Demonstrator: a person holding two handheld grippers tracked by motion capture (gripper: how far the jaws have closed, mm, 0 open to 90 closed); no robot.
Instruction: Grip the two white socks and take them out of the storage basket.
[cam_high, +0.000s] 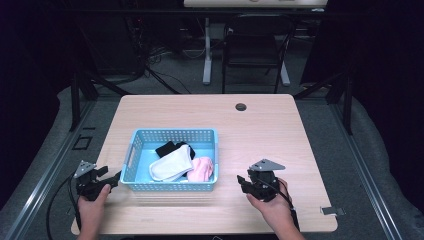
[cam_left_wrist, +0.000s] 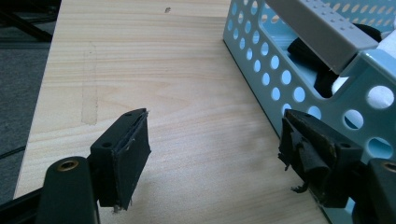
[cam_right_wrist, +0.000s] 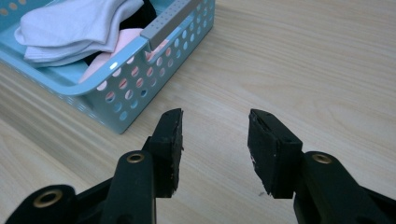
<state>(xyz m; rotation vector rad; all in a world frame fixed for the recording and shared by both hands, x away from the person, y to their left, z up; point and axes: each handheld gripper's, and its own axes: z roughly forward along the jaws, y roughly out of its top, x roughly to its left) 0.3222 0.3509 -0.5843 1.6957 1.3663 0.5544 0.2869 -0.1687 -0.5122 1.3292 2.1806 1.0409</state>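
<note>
The light-blue perforated basket (cam_high: 172, 161) sits on the wooden table (cam_high: 260, 130), toward the person's side and left of the table's middle. Inside it lie three pieces of laundry: a white sock (cam_high: 171, 164) folded across the middle, a pink sock (cam_high: 201, 169) against the basket's right end, and a black sock (cam_high: 172, 148) toward the far wall, partly under the white one. No loose clothing lies on the table beside the basket, so the loading looks finished, or very nearly; what may be left, as a judgement, is moving or squaring up the basket itself.

The basket's long axis runs left to right across the table, parallel to the near edge, with its open top facing up. The white sock lies at a slant inside the basket, one end toward the near-left corner and the other toward the far right.

The left gripper (cam_high: 111, 179) hovers just off the basket's left end, its jaws spread wide; in the left gripper view one pad (cam_left_wrist: 312, 156) stands right beside the basket's corner wall (cam_left_wrist: 359, 93), though whether it touches I cannot tell, and nothing is clamped. The right gripper (cam_right_wrist: 215, 144) sits to the right of the basket, apart from it, jaws partly spread with only bare table between them, holding nothing.
</note>
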